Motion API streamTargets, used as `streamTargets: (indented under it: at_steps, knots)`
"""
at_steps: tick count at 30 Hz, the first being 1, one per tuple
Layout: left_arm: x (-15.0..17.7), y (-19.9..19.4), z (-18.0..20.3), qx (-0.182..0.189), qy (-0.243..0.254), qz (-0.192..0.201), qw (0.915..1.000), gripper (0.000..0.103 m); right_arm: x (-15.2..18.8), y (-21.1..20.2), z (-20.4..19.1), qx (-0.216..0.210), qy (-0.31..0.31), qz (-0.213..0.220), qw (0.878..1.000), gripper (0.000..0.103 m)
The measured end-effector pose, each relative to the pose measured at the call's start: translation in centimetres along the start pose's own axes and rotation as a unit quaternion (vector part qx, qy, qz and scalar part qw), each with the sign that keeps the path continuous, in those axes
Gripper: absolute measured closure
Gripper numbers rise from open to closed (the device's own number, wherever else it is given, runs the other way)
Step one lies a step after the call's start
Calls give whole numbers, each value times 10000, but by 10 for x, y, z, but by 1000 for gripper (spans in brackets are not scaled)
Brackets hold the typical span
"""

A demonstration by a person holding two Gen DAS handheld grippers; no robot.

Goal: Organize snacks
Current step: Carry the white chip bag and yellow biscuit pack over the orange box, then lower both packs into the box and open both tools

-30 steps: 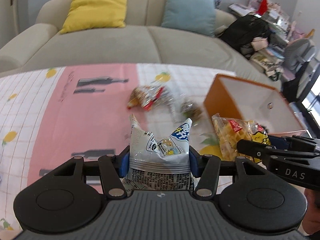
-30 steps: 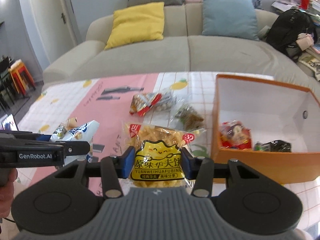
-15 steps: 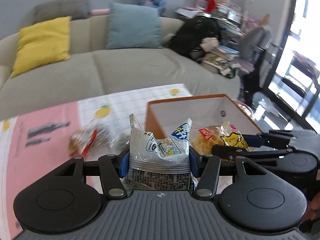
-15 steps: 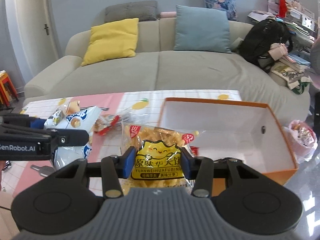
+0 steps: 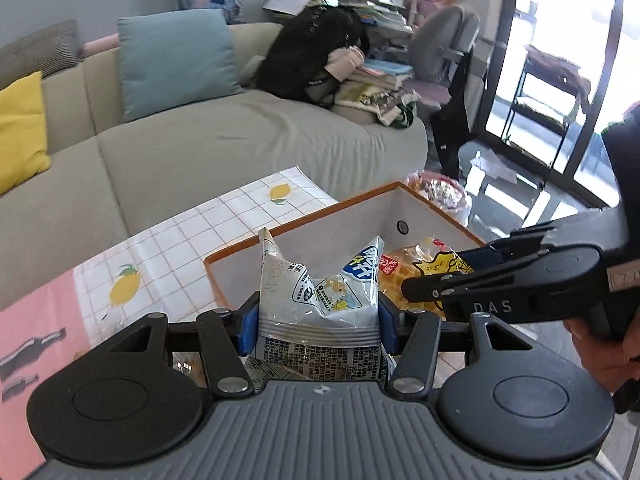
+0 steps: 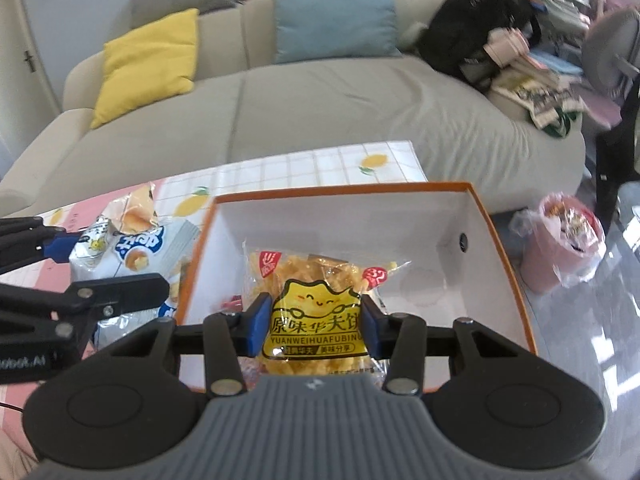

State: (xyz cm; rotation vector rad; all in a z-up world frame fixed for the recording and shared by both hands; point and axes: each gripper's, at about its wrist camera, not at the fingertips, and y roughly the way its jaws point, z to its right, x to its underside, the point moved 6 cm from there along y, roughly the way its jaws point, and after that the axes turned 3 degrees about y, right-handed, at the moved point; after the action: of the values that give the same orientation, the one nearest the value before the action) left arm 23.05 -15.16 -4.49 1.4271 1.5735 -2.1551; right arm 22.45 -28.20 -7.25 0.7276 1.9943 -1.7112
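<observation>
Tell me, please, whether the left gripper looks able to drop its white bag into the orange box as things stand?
Probably yes. The left gripper holds the white bag at the orange box, whose top is open. The right gripper with its yellow bag hangs over the box too, beside it, so they may crowd.

left tongs (image 5: 318, 314) clamped, pitched downward, right tongs (image 6: 316, 322) clamped, alongside
</observation>
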Motion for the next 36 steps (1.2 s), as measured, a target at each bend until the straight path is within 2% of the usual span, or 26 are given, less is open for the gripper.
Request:
streamTargets:
  at_steps: [6,12,18,23,27,32,36]
  knots:
    - [2,34,-2,44,71,-264,9996,39,-9,36,11,126,-32,-348,9993,59]
    - [5,65,-2,65,424,-587,9974,39,-11,70,18,309,-258,-768,9962,59]
    - [-4,88,9,-29,1035,-672,9924,38,-9,99,30,365,-219,-1170,9922,59]
    - [-7,98,25,153,1620,-545,9852,38,-8,117,43,493,-39,-1345,9897,59]
    - [-1,115,28,-46,1851,-822,9793,38,-6,119,52,437,138,-1415,9889,59]
    - [8,137,27,-315,2074,-1262,9696,37,-8,122,46,459,-36,-1447,9884,59]
    - [13,143,24,-416,2126,-1416,9659,28,-9,127,41,480,-128,-1463,9880,58]
